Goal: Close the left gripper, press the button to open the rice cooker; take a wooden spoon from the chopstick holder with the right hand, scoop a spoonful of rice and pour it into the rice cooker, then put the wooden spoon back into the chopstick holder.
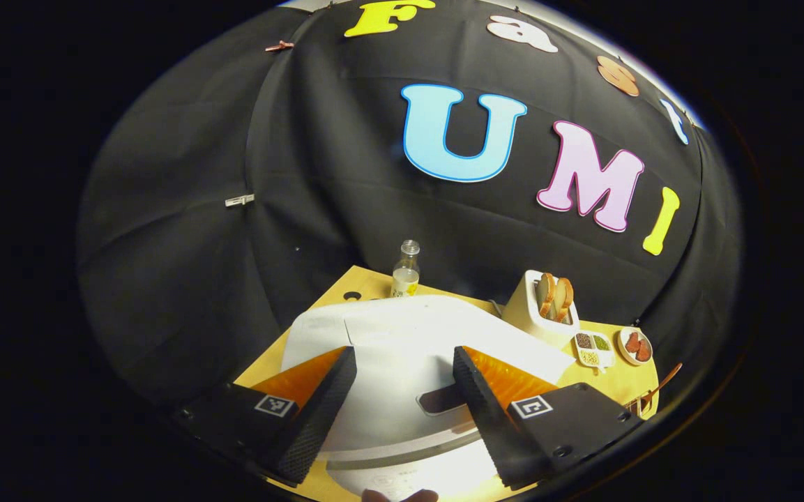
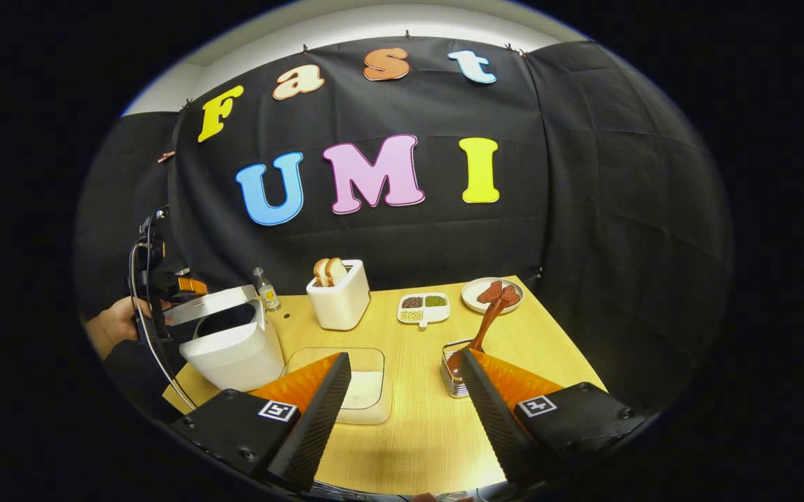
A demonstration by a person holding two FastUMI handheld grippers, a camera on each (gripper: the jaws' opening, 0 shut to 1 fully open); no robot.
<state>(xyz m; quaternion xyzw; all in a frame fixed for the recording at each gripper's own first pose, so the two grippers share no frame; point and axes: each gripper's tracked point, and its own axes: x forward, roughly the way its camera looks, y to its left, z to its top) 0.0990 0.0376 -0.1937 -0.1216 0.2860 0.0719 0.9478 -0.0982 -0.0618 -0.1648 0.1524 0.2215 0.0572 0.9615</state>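
A: How is each claw seen to be set?

B: The left claw is spread wide with nothing between its fingers; it is held just above the white rice cooker, and no contact with it can be made out. The right claw is likewise spread and empty, poised over the bare wooden table.

A: Where are the task's things placed?

B: In the right gripper view, the rice cooker is seen at the table's left edge, its lid apparently raised. A shallow tray of rice lies just ahead of the right claw. The wooden spoon stands tilted in the wire chopstick holder, just beside the right claw's outer finger. A toaster, a sectioned dish and a plate are set farther back.

A: What could go wrong from here?

B: The holder looks light, so it could be tipped or dragged if the spoon is pulled at a slant. The leaning handle could be missed or pinched off-centre. Later, rice could be spilled if the loaded spoon is tilted on the way to the cooker.
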